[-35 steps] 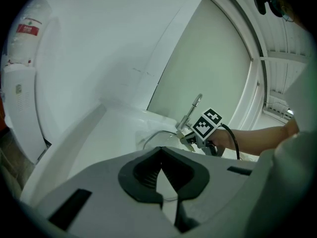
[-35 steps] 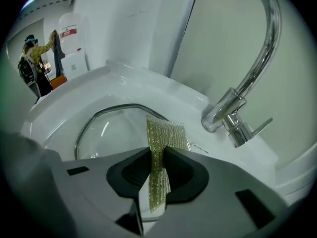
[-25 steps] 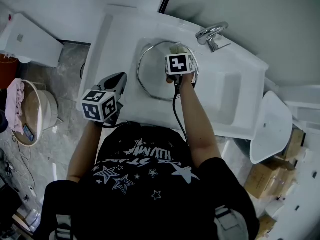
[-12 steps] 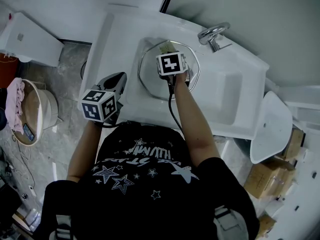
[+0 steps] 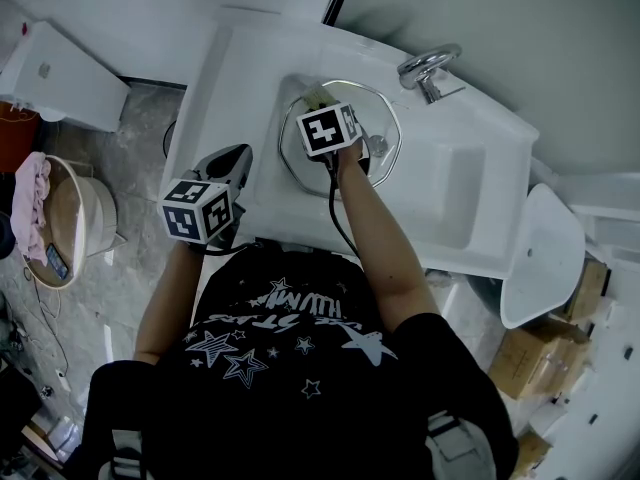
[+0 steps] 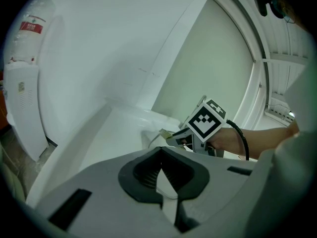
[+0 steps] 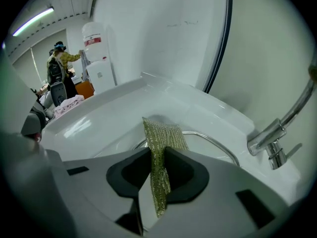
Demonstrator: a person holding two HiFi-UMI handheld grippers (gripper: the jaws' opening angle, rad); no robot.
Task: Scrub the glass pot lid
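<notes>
While the right gripper clenches its fingers on a scouring pad over the glass lid in the sink, scrubbing looks underway but unfinished; the left gripper waits beside the sink, pinched closed on nothing.

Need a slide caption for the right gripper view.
Right tool clamps a green scrub pad over the glass pot lid in the white sink, faucet at right.

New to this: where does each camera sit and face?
Head view: on the head, facing down at sink and lid; torso, arms show.
Left gripper view: on the left gripper, facing the sink; shut fingers show.
Right gripper view: on the right gripper, facing the lid; fingers clamp a sponge.
All share the sponge.
</notes>
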